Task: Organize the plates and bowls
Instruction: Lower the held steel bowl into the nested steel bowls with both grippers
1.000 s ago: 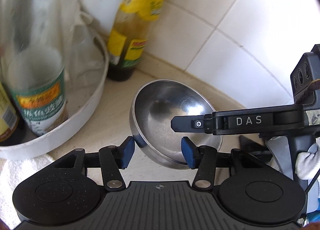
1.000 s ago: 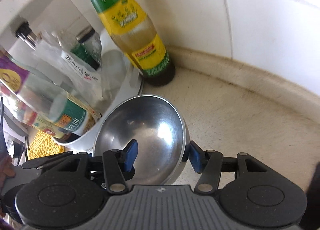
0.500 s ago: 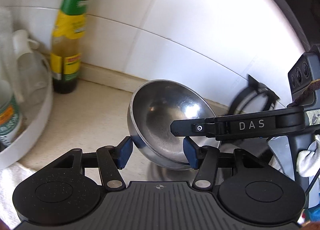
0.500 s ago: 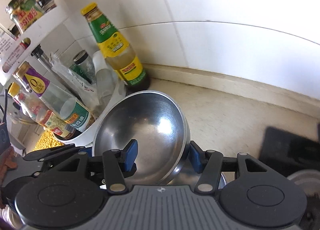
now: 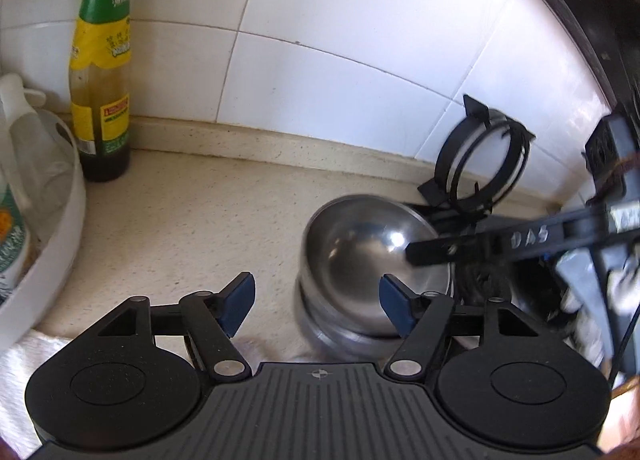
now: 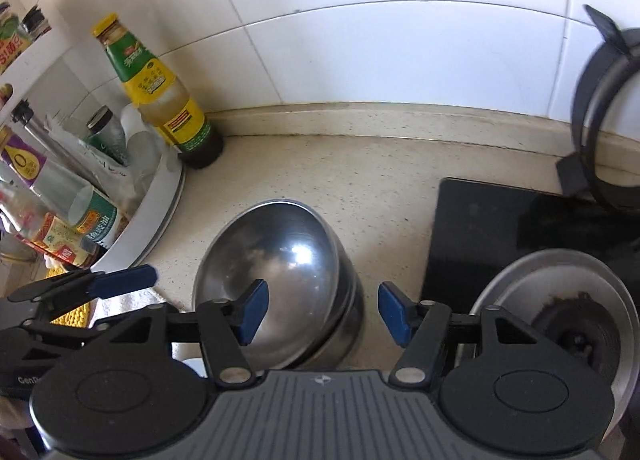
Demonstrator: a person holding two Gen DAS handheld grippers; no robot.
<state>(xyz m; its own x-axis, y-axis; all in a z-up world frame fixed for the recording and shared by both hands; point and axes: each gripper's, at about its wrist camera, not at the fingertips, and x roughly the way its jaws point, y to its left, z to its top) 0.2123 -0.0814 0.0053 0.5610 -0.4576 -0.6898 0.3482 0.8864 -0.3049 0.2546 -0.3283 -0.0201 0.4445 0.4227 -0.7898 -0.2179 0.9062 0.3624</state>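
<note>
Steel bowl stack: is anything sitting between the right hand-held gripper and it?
Nothing visible. The right hand-held gripper is open directly above the steel bowl stack, with only bare counter around it.

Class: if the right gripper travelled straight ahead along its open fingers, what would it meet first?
Most likely the top steel bowl of the stack, sitting just ahead and slightly left of the right gripper. Depth is unclear; if it passed above the rim, bare countertop follows.

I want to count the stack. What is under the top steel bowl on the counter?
Under the top steel bowl sit the stacked rims of more steel bowls, nested on the counter. Their insides are covered, so the exact number cannot be told.
</note>
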